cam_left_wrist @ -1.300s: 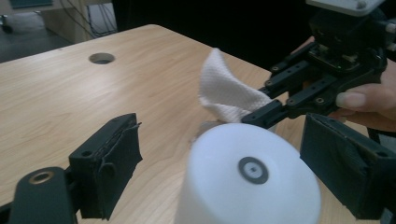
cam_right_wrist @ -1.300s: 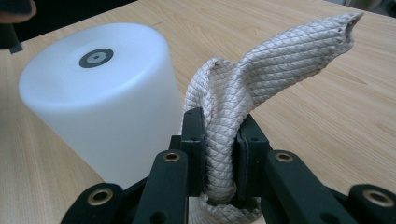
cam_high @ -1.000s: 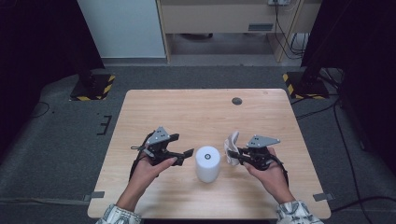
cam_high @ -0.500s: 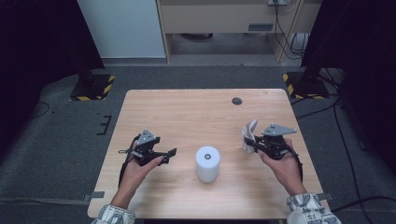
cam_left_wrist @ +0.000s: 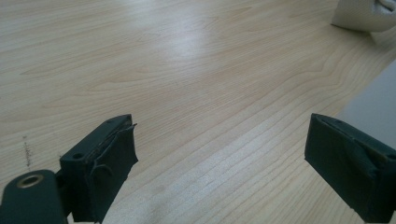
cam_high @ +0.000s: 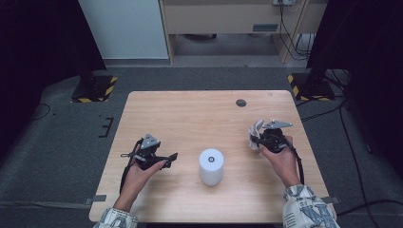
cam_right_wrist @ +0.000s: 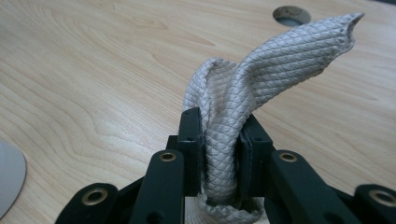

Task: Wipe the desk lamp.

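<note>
A white cylinder (cam_high: pixel 211 166) stands upright on the wooden table (cam_high: pixel 190 118), near the front middle. My right gripper (cam_high: pixel 255 139) is to its right, shut on a crumpled beige quilted cloth (cam_high: pixel 257 133). In the right gripper view the cloth (cam_right_wrist: pixel 243 93) is pinched between the jaws and bulges up above them, over the table. My left gripper (cam_high: pixel 171 159) is left of the cylinder, apart from it, and open. In the left gripper view its jaws stand wide with bare wood between them, and the cylinder's side (cam_left_wrist: pixel 369 107) shows at the right edge.
A round cable hole (cam_high: pixel 241 102) sits in the table's far right part; it also appears as a hole (cam_right_wrist: pixel 292 14) in the right gripper view. Grey carpet surrounds the table. Black stands with yellow-striped feet (cam_high: pixel 95 88) flank the far side.
Both hands have drawn away from the cylinder, the left to the left and the right to the right, the cloth travelling with the right gripper. The cylinder stayed put.
</note>
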`<act>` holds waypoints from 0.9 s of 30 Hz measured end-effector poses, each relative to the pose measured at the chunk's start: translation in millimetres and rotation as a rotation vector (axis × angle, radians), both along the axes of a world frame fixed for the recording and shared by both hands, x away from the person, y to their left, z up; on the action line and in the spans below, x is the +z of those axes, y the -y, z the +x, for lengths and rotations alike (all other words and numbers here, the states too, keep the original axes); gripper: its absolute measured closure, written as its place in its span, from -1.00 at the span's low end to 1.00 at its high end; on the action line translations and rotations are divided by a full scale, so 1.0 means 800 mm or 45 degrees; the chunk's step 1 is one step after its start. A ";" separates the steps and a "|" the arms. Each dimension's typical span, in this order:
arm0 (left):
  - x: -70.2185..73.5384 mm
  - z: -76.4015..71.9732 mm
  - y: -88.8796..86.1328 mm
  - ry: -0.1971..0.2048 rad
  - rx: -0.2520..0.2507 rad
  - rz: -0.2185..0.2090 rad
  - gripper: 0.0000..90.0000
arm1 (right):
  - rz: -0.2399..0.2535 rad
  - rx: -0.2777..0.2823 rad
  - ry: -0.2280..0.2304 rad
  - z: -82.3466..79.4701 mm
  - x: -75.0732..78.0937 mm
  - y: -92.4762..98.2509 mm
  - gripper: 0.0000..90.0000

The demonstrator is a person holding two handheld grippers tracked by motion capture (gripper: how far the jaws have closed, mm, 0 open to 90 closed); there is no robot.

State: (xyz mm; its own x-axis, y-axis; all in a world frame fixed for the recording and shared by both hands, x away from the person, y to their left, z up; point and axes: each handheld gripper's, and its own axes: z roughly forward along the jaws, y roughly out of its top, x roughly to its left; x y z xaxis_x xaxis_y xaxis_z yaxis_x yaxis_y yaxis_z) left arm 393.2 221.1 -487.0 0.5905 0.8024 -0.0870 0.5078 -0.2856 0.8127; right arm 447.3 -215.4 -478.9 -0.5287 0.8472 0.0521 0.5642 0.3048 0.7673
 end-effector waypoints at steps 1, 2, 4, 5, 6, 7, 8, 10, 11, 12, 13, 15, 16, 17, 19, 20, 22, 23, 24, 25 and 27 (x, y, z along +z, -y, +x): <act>0.000 0.000 0.000 -0.003 -0.002 0.006 -0.82 | 0.003 -0.002 -0.011 0.002 -0.003 -0.003 0.57; -0.001 0.000 0.001 -0.004 0.000 0.005 -0.82 | -0.003 0.008 -0.022 0.004 -0.006 -0.005 0.47; -0.001 0.000 0.001 -0.008 -0.007 0.012 -0.82 | -0.001 0.010 -0.051 0.006 -0.011 -0.009 0.14; -0.002 0.000 0.001 -0.008 -0.005 0.014 -0.82 | 0.001 0.008 -0.060 0.006 -0.011 -0.010 0.02; -0.002 0.001 0.001 -0.008 -0.002 0.013 -0.82 | 0.007 0.012 -0.060 0.006 -0.011 -0.010 -0.08; -0.002 0.001 0.000 -0.009 0.001 0.012 -0.82 | 0.013 0.018 -0.051 0.004 -0.009 -0.010 -0.20; -0.003 0.001 0.000 -0.010 0.005 0.012 -0.82 | 0.023 0.014 -0.041 0.002 -0.006 -0.011 -0.31; -0.003 0.001 -0.001 -0.010 0.010 0.015 -0.82 | 0.026 -0.006 0.011 -0.004 0.003 -0.010 -0.50; -0.003 0.001 -0.001 -0.012 0.013 0.016 -0.82 | 0.034 -0.005 0.044 -0.008 0.008 -0.009 -0.56; -0.003 0.001 -0.001 -0.011 0.016 0.018 -0.82 | 0.048 -0.007 0.066 -0.011 0.013 -0.009 -0.64; -0.003 0.001 -0.002 -0.010 0.016 0.025 -0.82 | 0.058 -0.011 0.085 -0.016 0.018 -0.008 -0.69; -0.004 0.001 -0.002 -0.009 0.020 0.032 -0.82 | 0.062 -0.014 0.117 -0.023 0.026 -0.003 -0.78; -0.004 0.001 -0.003 -0.014 0.022 0.043 -0.82 | 0.062 -0.024 0.118 -0.027 0.029 -0.001 -0.82; -0.005 0.002 -0.004 -0.016 0.026 0.044 -0.82 | 0.069 -0.034 0.133 -0.031 0.031 0.002 -0.82; -0.007 0.002 -0.005 -0.022 0.033 0.062 -0.83 | 0.096 -0.053 0.147 -0.039 0.032 0.008 -0.85; -0.008 0.003 -0.006 -0.025 0.033 0.070 -0.83 | 0.106 -0.060 0.140 -0.043 0.030 0.012 -0.85; -0.010 0.003 -0.006 -0.038 0.036 0.078 -0.83 | 0.086 -0.057 0.121 -0.049 0.024 0.016 -0.85; -0.010 0.003 -0.007 -0.039 0.038 0.088 -0.83 | 0.082 -0.057 0.119 -0.053 0.020 0.018 -0.85; -0.011 0.003 -0.007 -0.042 0.038 0.098 -0.83 | 0.078 -0.056 0.106 -0.057 0.017 0.020 -0.86; -0.012 0.004 -0.007 -0.047 0.037 0.108 -0.84 | 0.070 -0.055 0.096 -0.060 0.013 0.022 -0.85; -0.013 0.004 -0.008 -0.057 0.037 0.123 -0.84 | 0.077 -0.058 0.081 -0.065 0.004 0.025 -0.86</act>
State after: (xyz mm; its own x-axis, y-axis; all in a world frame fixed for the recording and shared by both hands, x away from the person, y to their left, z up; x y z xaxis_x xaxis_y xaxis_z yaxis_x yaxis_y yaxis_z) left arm 396.4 227.2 -497.6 0.5644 0.8248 -0.0343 0.5518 -0.3461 0.7588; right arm 395.1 -235.5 -475.7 -0.4935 0.8668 0.0714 0.5263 0.2322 0.8180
